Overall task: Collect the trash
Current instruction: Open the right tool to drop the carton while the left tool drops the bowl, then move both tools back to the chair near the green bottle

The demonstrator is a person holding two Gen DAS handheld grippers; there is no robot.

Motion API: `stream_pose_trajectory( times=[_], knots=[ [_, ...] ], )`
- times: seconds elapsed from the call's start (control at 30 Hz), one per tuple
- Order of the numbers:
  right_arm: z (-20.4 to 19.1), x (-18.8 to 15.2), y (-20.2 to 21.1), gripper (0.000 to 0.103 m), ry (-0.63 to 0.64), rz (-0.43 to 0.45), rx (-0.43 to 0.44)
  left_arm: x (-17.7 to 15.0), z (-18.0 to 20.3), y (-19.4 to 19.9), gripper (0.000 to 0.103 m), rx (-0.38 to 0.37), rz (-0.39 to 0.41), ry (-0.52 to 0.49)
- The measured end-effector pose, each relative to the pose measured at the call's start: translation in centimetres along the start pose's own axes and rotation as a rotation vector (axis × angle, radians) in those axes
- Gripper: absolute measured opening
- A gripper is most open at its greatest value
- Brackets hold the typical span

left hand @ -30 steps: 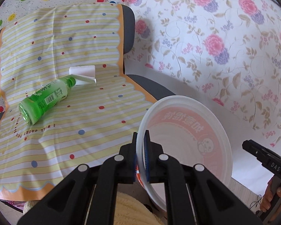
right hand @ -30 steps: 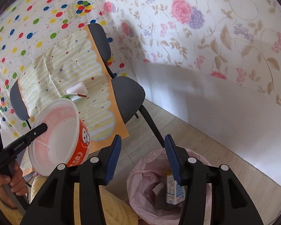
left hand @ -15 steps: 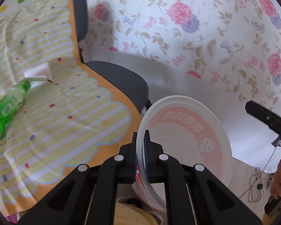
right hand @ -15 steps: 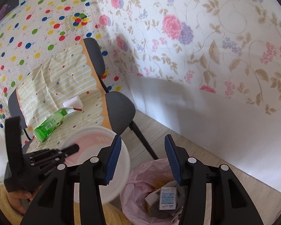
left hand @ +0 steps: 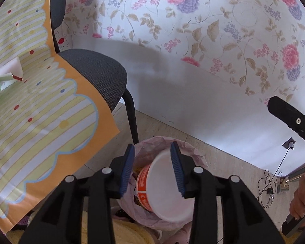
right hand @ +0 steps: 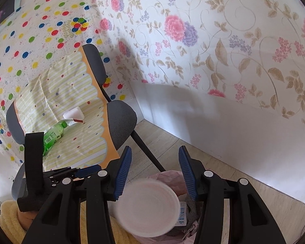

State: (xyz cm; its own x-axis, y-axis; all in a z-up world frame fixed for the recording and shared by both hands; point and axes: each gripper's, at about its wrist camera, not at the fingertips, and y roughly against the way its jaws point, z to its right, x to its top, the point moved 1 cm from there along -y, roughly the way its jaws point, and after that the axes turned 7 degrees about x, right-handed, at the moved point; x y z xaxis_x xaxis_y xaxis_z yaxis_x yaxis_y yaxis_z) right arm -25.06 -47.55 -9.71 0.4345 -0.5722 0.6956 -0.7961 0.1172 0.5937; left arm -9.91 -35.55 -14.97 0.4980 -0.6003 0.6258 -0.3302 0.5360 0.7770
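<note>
Against the far floral wall (left hand: 213,30) stands a dark grey chair (left hand: 97,75), its seat and back partly draped with a yellow striped cloth (left hand: 30,111) edged in orange. On that cloth, at the left of the scene, lie a green plastic bottle (right hand: 52,135) on its side and, just beyond its cap, a small white carton (right hand: 74,113). Near the chair's front leg, on the pale tiled floor (left hand: 223,152), sits a bin lined with a pink bag (left hand: 195,156), with a small printed carton (right hand: 182,213) already inside. A red and white instant-noodle cup (left hand: 164,185) is over the bag's mouth, tilted with its open white rim toward the camera and blurred in the right wrist view. The left gripper (left hand: 153,167) frames the cup, its jaws having just been opening; the blue pads stand apart, with the cup seen between them and a clear gap at the left pad, while contact at the right pad cannot be told. The right gripper (right hand: 154,171) is held above the bag with its fingers moderately spread and nothing between them. A hand (left hand: 303,199) grips its handle at the right edge of the left wrist view.
</note>
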Motion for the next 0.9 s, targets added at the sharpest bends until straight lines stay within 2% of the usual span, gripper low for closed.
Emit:
stream_pose_trajectory(
  times=[0.13, 0.33, 0.67, 0.83, 0.9],
  knots=[
    [-0.5, -0.3, -0.5, 0.05, 0.007, -0.015, 0.009, -0.1, -0.6, 0.8, 0.036, 0.008, 0.019, 0.008],
    [-3.0, -0.8, -2.1, 0.05, 0.034, -0.048, 0.05, -1.1, -3.3, 3.5, 0.036, 0.098, 0.076, 0.041],
    [-9.4, -0.2, -6.0, 0.05, 0.114, -0.109, 0.147, -2.8, -11.6, 9.1, 0.036, 0.248, 0.158, 0.192],
    [-13.6, 0.8, -8.4, 0.05, 0.176, -0.141, 0.2, -3.4, -16.3, 11.9, 0.042, 0.331, 0.188, 0.265],
    [-15.4, 1.4, -9.4, 0.05, 0.203, -0.148, 0.222, -3.5, -18.5, 13.4, 0.043, 0.387, 0.21, 0.292]
  ],
)
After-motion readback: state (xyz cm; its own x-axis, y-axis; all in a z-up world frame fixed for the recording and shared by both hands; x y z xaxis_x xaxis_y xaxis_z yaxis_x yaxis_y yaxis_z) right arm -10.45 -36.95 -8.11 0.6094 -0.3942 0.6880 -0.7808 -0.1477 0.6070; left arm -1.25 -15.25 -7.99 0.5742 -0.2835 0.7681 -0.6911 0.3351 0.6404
